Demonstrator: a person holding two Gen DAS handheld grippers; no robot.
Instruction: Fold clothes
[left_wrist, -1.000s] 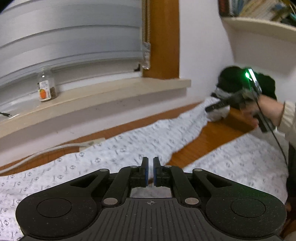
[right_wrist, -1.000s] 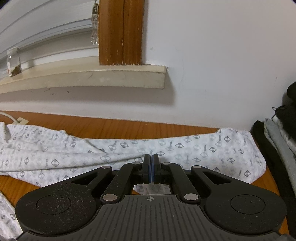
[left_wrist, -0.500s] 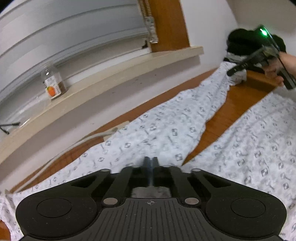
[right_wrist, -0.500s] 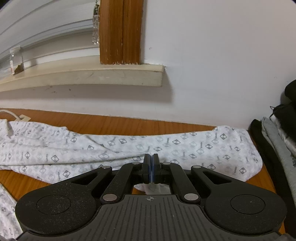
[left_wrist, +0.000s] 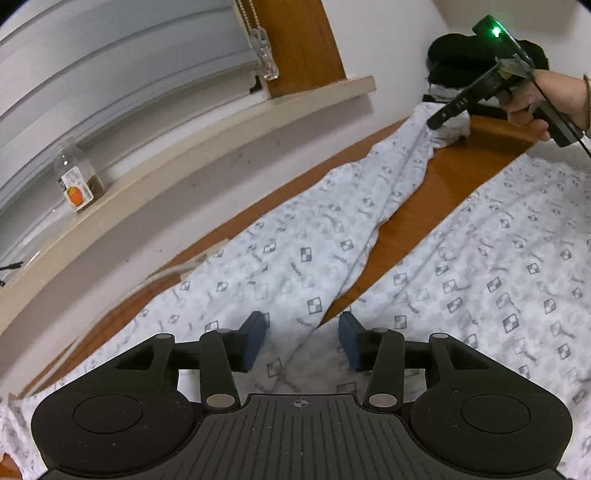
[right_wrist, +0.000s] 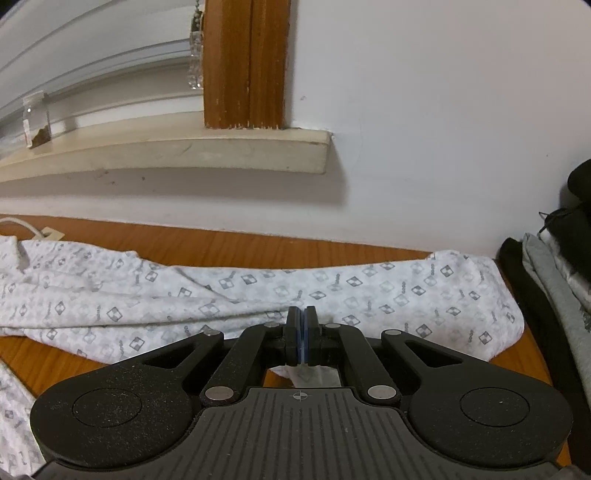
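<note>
White patterned pyjama trousers lie spread on the wooden table, the two legs running away toward the right. My left gripper hangs open just above the cloth where the legs split, with nothing between its blue pads. My right gripper is shut on the edge of the far trouser leg near its cuff. In the left wrist view the right gripper, held in a hand, pinches that cuff end. The near leg lies flat at the right.
A stack of folded dark and grey clothes sits at the table's right end against the wall. A small jar stands on the window sill. A white cable with a plug lies beside the trousers near the wall.
My left gripper has opened and let go of the cloth, and its view has tilted and dropped closer to the crotch. The right gripper stays shut on the leg, which has shifted slightly.
</note>
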